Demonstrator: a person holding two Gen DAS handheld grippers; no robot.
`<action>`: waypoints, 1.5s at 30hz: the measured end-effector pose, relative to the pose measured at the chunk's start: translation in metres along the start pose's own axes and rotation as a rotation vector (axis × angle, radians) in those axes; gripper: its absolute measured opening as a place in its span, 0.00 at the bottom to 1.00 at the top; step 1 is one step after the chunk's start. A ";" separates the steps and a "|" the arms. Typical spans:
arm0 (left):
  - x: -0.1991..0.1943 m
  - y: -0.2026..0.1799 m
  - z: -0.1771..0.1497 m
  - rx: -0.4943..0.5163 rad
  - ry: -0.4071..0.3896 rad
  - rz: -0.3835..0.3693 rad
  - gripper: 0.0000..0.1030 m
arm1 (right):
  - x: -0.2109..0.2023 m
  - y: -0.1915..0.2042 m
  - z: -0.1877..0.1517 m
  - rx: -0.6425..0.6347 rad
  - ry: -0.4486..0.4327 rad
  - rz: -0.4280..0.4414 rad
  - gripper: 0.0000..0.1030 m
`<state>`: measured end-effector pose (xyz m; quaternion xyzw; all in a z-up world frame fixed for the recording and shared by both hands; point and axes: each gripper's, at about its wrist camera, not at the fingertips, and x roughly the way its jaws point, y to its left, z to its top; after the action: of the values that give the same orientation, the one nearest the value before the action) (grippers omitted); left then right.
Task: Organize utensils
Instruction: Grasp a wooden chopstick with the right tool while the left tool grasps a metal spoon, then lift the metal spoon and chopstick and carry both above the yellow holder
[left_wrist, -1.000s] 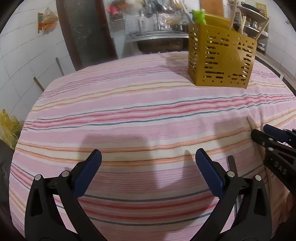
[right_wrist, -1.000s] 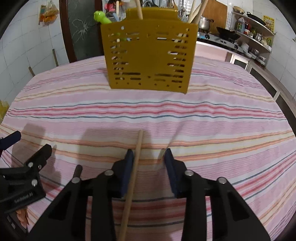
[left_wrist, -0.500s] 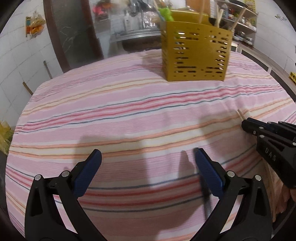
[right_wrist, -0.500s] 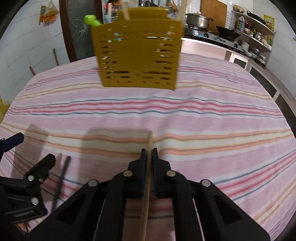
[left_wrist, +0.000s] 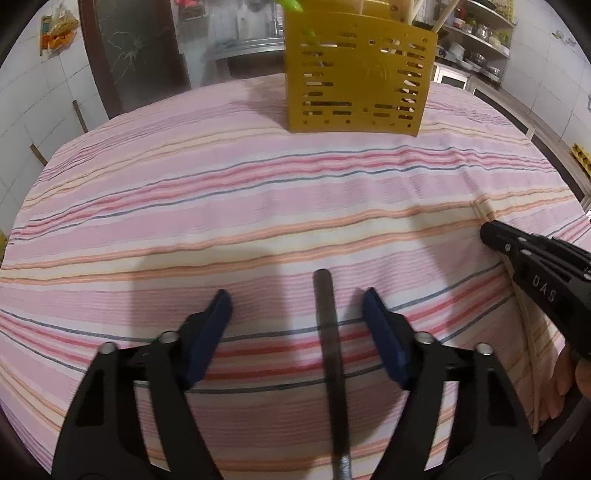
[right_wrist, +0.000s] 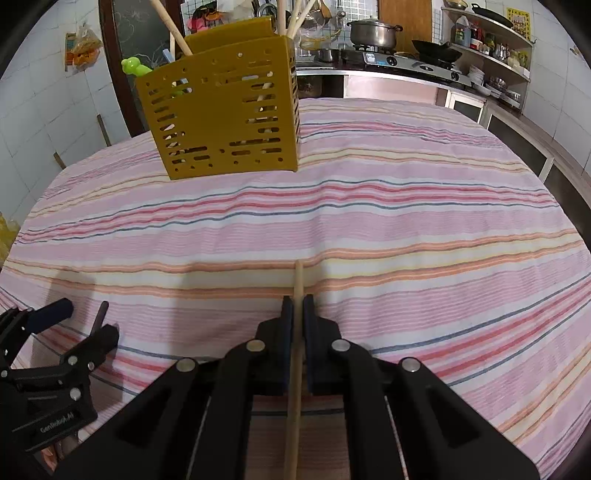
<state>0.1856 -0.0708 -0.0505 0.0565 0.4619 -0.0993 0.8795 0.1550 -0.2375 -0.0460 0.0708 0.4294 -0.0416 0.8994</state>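
Note:
A yellow slotted utensil holder (left_wrist: 356, 79) stands at the far side of the striped tablecloth, with several wooden sticks and a green-handled utensil in it; it also shows in the right wrist view (right_wrist: 221, 114). My left gripper (left_wrist: 297, 308) is open, its jaws on either side of a dark metal rod (left_wrist: 330, 354) lying on the cloth. My right gripper (right_wrist: 298, 308) is shut on a wooden chopstick (right_wrist: 295, 369), which points toward the holder. In the left wrist view the right gripper (left_wrist: 491, 232) sits at the right edge.
The pink striped tablecloth (right_wrist: 406, 221) covers the whole table. Behind it are a kitchen counter with a stove and pot (right_wrist: 373, 31), shelves at right, and a dark door (left_wrist: 122, 48) at left. The left gripper (right_wrist: 74, 328) shows at the lower left of the right wrist view.
My left gripper has swung right and forward so the dark rod now lies between its jaws, which have narrowed. My right gripper stays shut on the chopstick and has shifted right.

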 end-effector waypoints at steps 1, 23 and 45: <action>0.000 -0.002 0.000 0.006 0.002 0.001 0.59 | 0.000 0.000 0.000 0.001 0.001 0.003 0.06; -0.017 0.016 0.018 -0.074 -0.057 -0.038 0.08 | -0.013 0.001 0.002 0.019 -0.032 0.065 0.06; -0.116 0.058 0.000 -0.184 -0.394 0.002 0.08 | -0.124 0.012 -0.001 0.011 -0.460 0.100 0.06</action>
<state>0.1348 0.0001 0.0457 -0.0441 0.2880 -0.0648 0.9544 0.0774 -0.2240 0.0509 0.0856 0.2087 -0.0146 0.9741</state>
